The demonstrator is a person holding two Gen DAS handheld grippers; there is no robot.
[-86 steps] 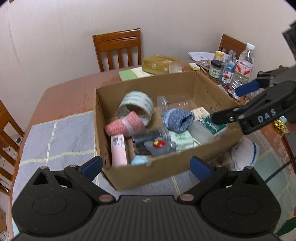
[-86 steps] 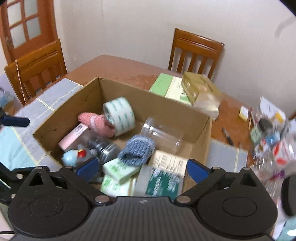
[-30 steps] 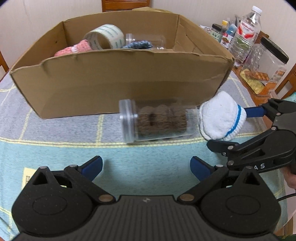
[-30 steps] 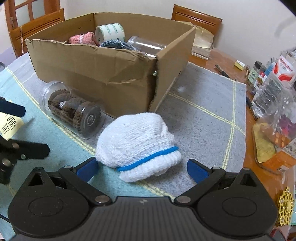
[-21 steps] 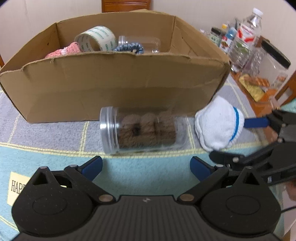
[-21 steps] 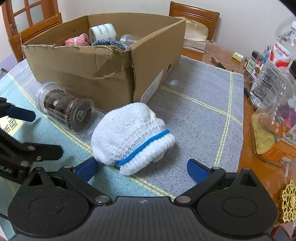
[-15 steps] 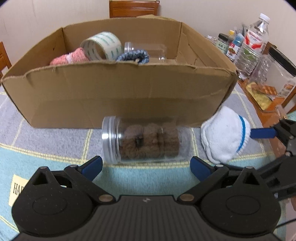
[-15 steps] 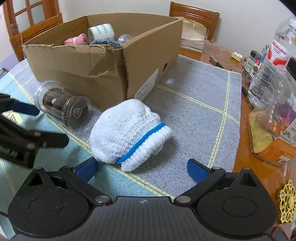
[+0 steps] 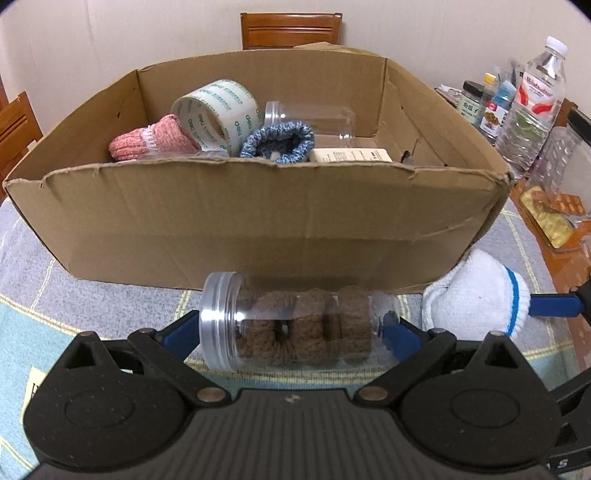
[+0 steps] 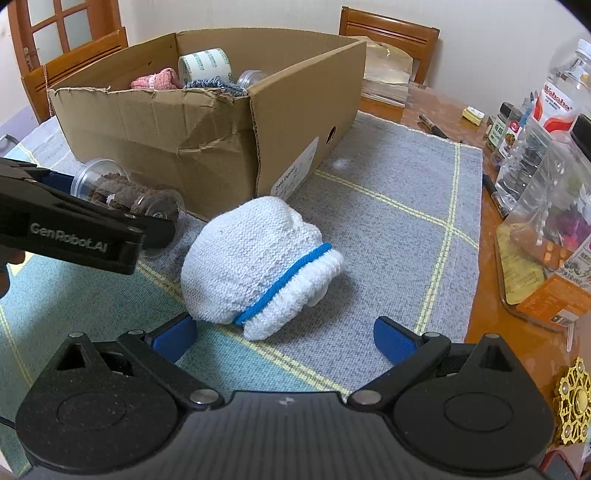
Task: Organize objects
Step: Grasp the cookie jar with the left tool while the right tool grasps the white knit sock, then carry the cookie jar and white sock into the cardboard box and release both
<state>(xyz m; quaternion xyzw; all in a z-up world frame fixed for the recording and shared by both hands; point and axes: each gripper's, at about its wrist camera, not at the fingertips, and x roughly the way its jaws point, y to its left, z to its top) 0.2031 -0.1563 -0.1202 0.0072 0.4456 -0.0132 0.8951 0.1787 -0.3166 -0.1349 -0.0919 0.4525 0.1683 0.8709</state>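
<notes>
Two grippers (image 9: 291, 332) (image 10: 284, 334) spread | grey-teal mat (image 10: 388, 206) on wooden table (image 10: 439, 107) | chairs (image 9: 291, 33), cream wall (image 9: 110, 37)

Home dining room, wooden chairs (image 10: 388, 33), cluttered table (image 10: 436, 107)

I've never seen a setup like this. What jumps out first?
A big cardboard box crammed with oddments sits mid-table. In front of it a clear jar of brown knitted rolls lies on its side between the left gripper jaws, with a white rolled sock beside it, before the open right gripper.
</notes>
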